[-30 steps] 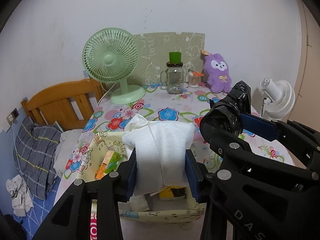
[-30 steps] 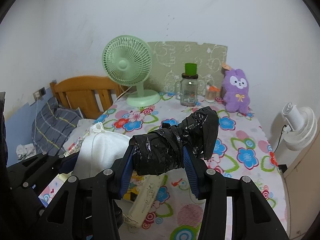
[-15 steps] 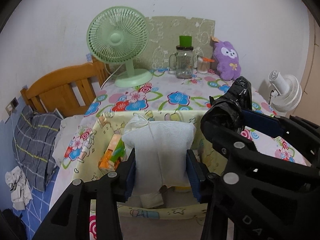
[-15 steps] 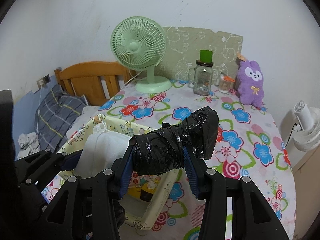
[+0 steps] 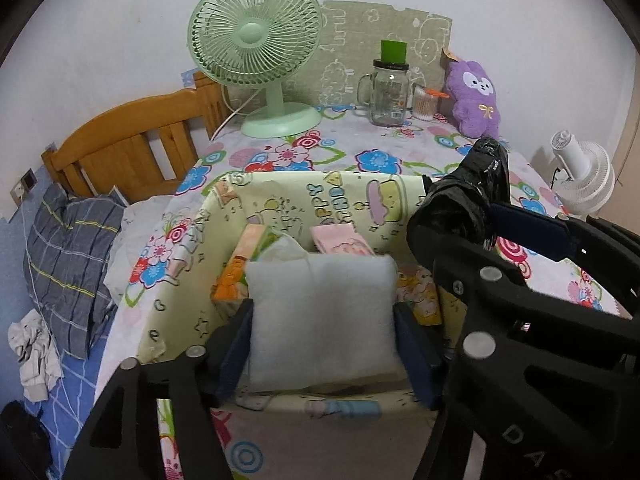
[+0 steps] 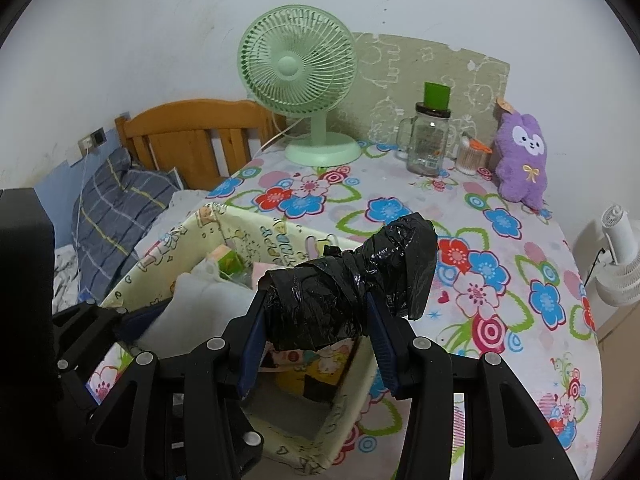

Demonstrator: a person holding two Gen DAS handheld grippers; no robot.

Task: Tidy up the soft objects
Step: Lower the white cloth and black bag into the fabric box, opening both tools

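Note:
A white soft pillow (image 5: 320, 320) sits between the jaws of my left gripper (image 5: 324, 336), low inside the yellow cartoon-print storage box (image 5: 280, 196). Those jaws are opening. The pillow has sprung back to its full square shape, and the pads only flank its sides. Orange, green and pink packets lie in the box behind it. My right gripper (image 6: 316, 320) is shut on a black plastic-wrapped bundle (image 6: 360, 280), held above the box's right side (image 6: 248, 236). The same bundle (image 5: 460, 208) shows at the right of the left wrist view.
On the floral tablecloth (image 6: 500, 280) at the back stand a green desk fan (image 6: 300, 80), a glass mug jar (image 6: 430, 144), a cotton-swab pot (image 6: 470, 158) and a purple plush rabbit (image 6: 522, 160). A wooden headboard (image 5: 132, 148) and plaid bedding (image 5: 68, 256) lie left, a white fan (image 5: 584, 176) right.
Both grippers came down and forward over the box. The left jaws widened and the pinched white pillow expanded to full width inside the box. The right grip on the black bundle is unchanged.

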